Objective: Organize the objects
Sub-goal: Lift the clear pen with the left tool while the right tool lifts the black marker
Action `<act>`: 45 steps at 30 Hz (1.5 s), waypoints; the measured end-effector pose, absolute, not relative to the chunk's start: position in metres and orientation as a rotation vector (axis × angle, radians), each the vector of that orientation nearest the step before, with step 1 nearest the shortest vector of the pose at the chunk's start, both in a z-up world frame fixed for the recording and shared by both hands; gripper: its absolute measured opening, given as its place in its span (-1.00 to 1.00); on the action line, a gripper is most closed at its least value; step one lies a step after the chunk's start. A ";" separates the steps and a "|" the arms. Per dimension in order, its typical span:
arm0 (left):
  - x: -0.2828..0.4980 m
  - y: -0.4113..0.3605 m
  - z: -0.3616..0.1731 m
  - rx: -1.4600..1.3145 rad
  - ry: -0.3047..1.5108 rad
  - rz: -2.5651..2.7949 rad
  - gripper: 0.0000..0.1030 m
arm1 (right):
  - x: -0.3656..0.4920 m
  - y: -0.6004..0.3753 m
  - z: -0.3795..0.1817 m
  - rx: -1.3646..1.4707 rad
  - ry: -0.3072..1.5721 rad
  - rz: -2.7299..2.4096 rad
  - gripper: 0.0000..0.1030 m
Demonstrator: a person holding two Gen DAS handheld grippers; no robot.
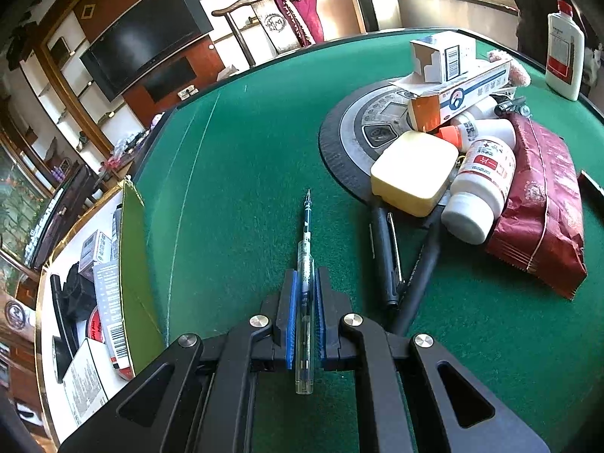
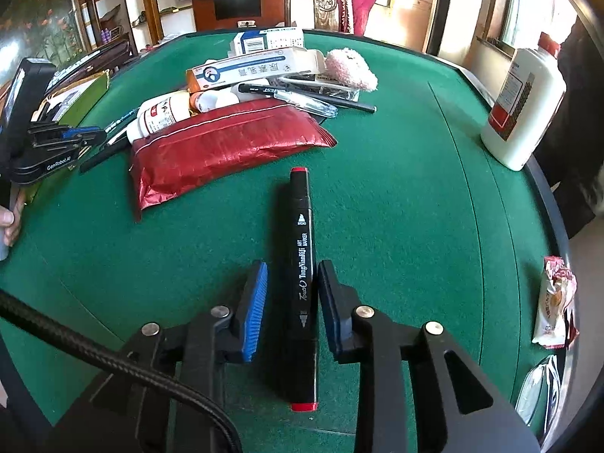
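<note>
A clear pen [image 1: 305,283] is clamped in the left hand-held gripper [image 1: 305,294] and a black marker [image 2: 302,264] in the right hand-held gripper [image 2: 292,294], while most of the pile [image 1: 472,158] is judged unsorted on the green surface [image 1: 245,188].

The black marker [image 2: 302,264] reads "Touch TongNianRiJi ART MARKER"; the left hand-held gripper [image 2: 56,147] reads "GenRobot.AI".

The left gripper [image 1: 305,287] is clamped on a clear pen [image 1: 305,275], whose tip points away over the green table [image 1: 234,173]. To the right, a yellow case [image 1: 413,171], a white bottle [image 1: 479,188] and a red packet [image 1: 540,204] lie heaped beside black pens [image 1: 389,256]. At the near left stands a box [image 1: 130,264] holding items.
</note>
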State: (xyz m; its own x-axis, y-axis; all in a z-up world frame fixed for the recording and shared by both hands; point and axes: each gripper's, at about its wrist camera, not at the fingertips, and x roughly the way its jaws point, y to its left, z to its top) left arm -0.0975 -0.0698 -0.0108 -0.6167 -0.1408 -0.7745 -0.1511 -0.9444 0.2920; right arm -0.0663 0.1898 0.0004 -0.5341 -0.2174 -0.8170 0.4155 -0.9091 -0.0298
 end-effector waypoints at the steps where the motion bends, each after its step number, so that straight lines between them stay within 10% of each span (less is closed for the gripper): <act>1: -0.097 -0.069 -0.011 -1.371 0.525 2.779 -0.88 | -0.066 0.190 0.001 1.265 0.303 -2.458 -0.76; 18: -0.103 -0.088 0.002 -1.351 0.195 2.699 -0.88 | -0.086 0.185 0.054 1.116 -0.248 -2.347 -0.76; 45: -0.080 -0.095 0.050 -1.087 0.228 2.869 -0.88 | -0.087 0.095 0.037 1.111 -0.162 -2.207 -0.75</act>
